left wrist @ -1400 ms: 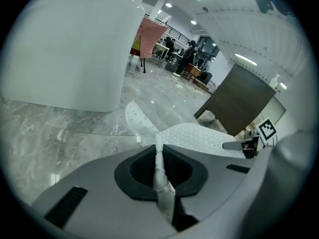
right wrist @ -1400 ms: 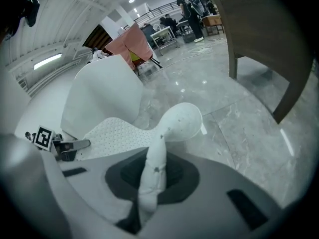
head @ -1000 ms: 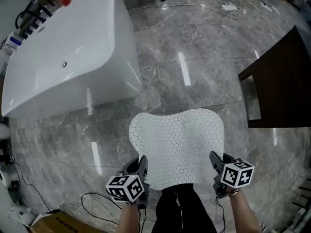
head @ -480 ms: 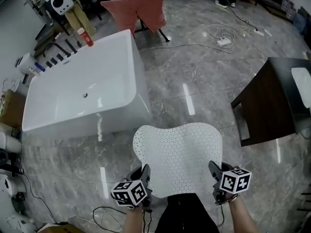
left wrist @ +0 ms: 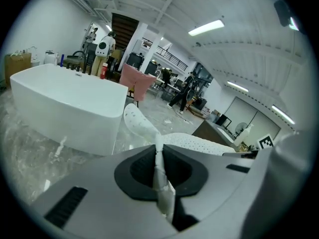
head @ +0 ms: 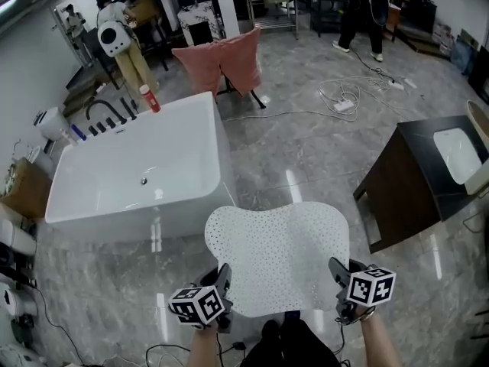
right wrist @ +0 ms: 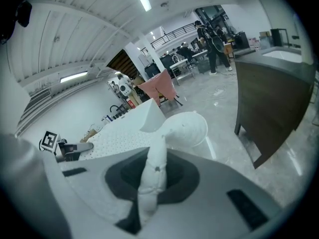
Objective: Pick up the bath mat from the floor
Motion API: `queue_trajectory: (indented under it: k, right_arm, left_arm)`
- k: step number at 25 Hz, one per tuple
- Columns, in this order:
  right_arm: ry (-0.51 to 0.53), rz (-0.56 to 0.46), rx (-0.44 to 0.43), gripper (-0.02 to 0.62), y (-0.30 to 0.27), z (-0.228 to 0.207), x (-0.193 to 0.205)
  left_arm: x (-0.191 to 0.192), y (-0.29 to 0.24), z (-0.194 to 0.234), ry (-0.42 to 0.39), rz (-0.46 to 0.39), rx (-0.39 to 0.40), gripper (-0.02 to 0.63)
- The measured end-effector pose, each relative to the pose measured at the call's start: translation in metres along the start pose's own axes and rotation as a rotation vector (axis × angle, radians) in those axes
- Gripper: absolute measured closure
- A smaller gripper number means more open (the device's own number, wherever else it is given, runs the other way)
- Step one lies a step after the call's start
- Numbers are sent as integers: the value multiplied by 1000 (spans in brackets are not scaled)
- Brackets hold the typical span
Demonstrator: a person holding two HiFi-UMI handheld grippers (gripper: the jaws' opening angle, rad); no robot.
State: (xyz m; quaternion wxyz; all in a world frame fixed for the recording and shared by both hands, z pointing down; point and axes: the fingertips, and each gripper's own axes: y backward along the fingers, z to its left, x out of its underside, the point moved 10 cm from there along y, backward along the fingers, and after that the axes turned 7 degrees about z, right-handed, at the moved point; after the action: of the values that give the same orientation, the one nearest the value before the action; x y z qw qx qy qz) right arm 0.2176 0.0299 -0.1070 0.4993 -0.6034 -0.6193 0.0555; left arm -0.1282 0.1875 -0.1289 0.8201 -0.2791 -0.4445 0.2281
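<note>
The bath mat (head: 279, 254) is white, perforated with small holes, and held clear of the grey marble floor (head: 306, 151), spread roughly level in front of the person. Its near edge is pinched at both corners. The left gripper (head: 224, 275) is clamped on the near left corner, with a thin fold of mat squeezed upright between its jaws. The right gripper (head: 337, 270) is clamped on the near right corner, where a thicker roll of mat fills the jaw gap.

The far edge, with two rounded lobes and a shallow notch between them, points away from the person. In the head view the mat spans wider from gripper to gripper than from near edge to far edge, so its long axis appears to run left to right; foreshortening leaves this uncertain. The far left lobe curls upward in the left gripper view.

Surroundings:
- A white bathtub (head: 137, 182) stands ahead to the left, close beyond the far left lobe; contact cannot be determined.
- A red bottle (head: 149, 98) stands at the tub's far rim.
- A dark cabinet (head: 405, 189) stands ahead to the right, apart from the mat.
- A pink chair (head: 221, 60) is behind the tub.
- Loose cables (head: 344, 98) lie on the floor farther out
</note>
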Motion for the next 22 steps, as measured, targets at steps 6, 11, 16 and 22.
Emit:
queue_trajectory:
  k: [6,11,16,22]
  right_arm:
    - [47,-64,17,572,24,19,-13]
    - [54,-118,30,572,47,31,-19]
    - [50,-161,43,572,62,39,-21]
    - [56,-203,68,572,72,49,-22]
  left_arm:
    - [-17,19,-13,-32,-49,29,595]
    - [-26,34,-27,-64,-80,47,595]
    - [-31,40,-36,-87,-105,66,595]
    - [-39,43,-45,-122,-120,86,595]
